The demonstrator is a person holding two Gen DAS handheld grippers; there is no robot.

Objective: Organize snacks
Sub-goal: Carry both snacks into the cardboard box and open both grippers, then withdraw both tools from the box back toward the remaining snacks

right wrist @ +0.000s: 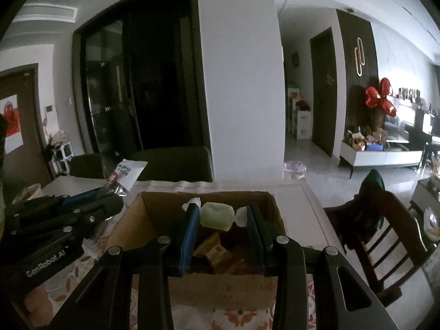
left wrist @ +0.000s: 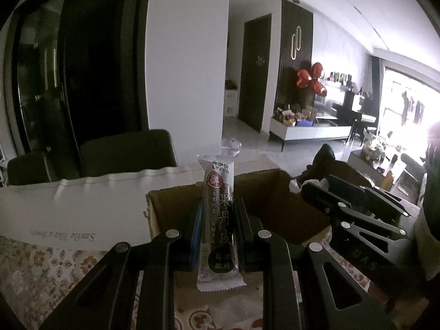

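1. Snack bar (left wrist: 218,220) is pinched upright between the near-shut fingers of the left gripper (left wrist: 218,220), level with the near rim of the box (left wrist: 277,203).
2. Green candy (right wrist: 217,216) is clamped by its wrapper twists in the right gripper (right wrist: 223,220), jaws only part open, above the box (right wrist: 154,220), where other snacks already lie.
3. Collision between the two grippers is judged possible, since both are crowded at one box.
4. Bar could be dropped short onto the tablecloth (left wrist: 41,275) if released before the rim is cleared.
5. Candy could slip, being held by thin wrapper only.
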